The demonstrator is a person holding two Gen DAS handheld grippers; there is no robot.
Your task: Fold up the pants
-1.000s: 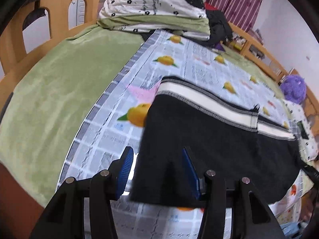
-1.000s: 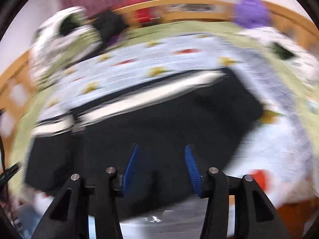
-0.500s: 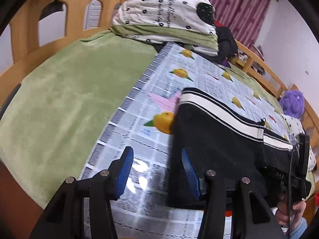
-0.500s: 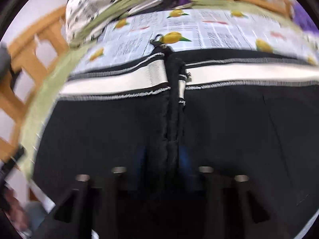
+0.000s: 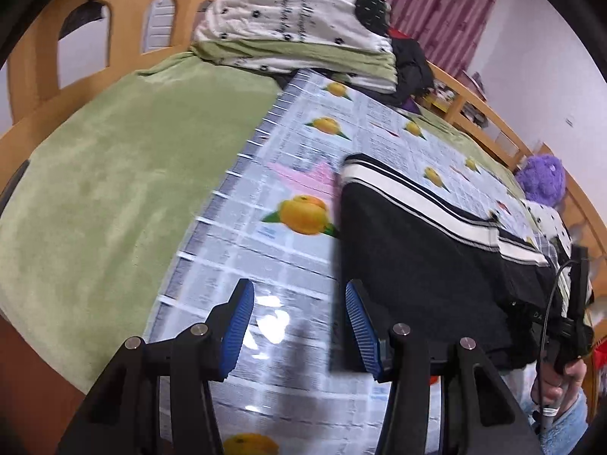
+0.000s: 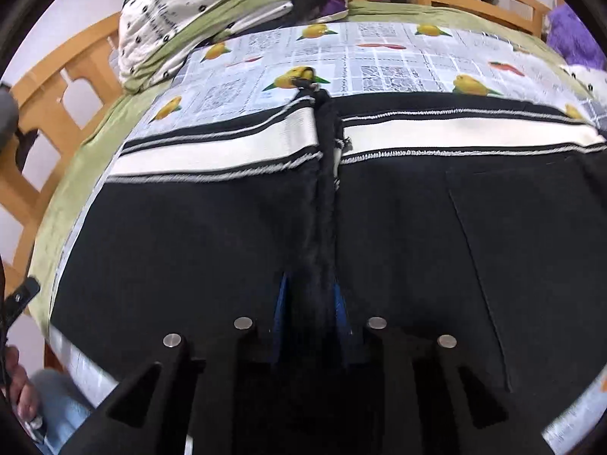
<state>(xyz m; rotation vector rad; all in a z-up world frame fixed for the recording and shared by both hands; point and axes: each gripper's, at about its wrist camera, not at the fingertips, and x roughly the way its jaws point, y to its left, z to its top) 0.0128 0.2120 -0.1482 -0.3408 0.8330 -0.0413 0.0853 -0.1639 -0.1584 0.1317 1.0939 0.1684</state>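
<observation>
Item: black cloth pants with white striped waistband (image 6: pixel 212 235), flat on the orange-print plastic sheet (image 5: pixel 288 174), long axis along my near edge. My right gripper (image 6: pixel 309 303) pinches their raised centre ridge; my left gripper (image 5: pixel 299 326) gapes empty, just left of their side edge.

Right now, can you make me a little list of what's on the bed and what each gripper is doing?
pants: black pants with a white striped waistband, lying on the mat
mat: orange-print mat over a green blanket
right gripper: right gripper shut on a raised ridge of the pants along the middle
left gripper: left gripper open above the mat at the pants' edge, holding nothing
pile: folded bedding at the far end
toy: purple plush at the bed's far side
</observation>
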